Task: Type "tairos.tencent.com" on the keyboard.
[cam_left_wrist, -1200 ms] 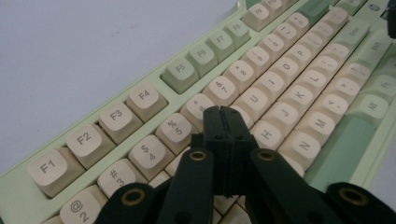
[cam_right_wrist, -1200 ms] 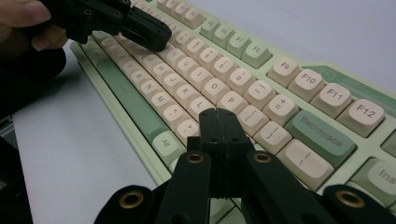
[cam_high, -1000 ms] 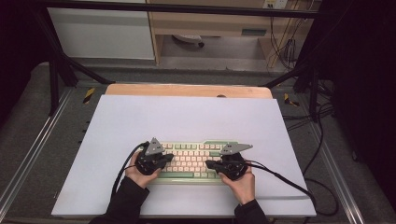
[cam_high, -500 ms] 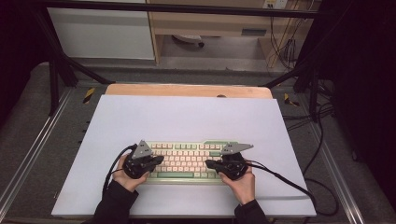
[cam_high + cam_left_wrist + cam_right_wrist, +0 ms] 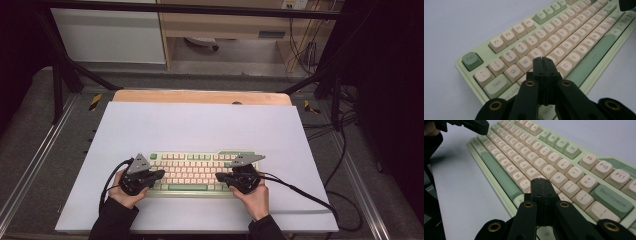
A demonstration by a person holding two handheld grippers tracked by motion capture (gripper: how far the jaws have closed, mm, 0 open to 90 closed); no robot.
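The left claw (image 5: 543, 65) was pressed fully closed, empty, its tip poised over the home-row keys near the left end of the pale green keyboard with cream keycaps (image 5: 197, 170); whether it touched a key I could not tell. The right claw (image 5: 543, 187) was likewise closed on nothing, above the keys toward the right end. The keyboard lay flat near the front edge of the white-covered counter (image 5: 200, 125). The blunt closed tips looked wide enough to catch two neighbouring keys at once, or nudge the keyboard across the smooth sheet.

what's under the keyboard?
The keyboard lies flat on a pale sheet over the table. Whatever is directly beneath it is covered. Both grippers, left and right, sit shut over its keys.
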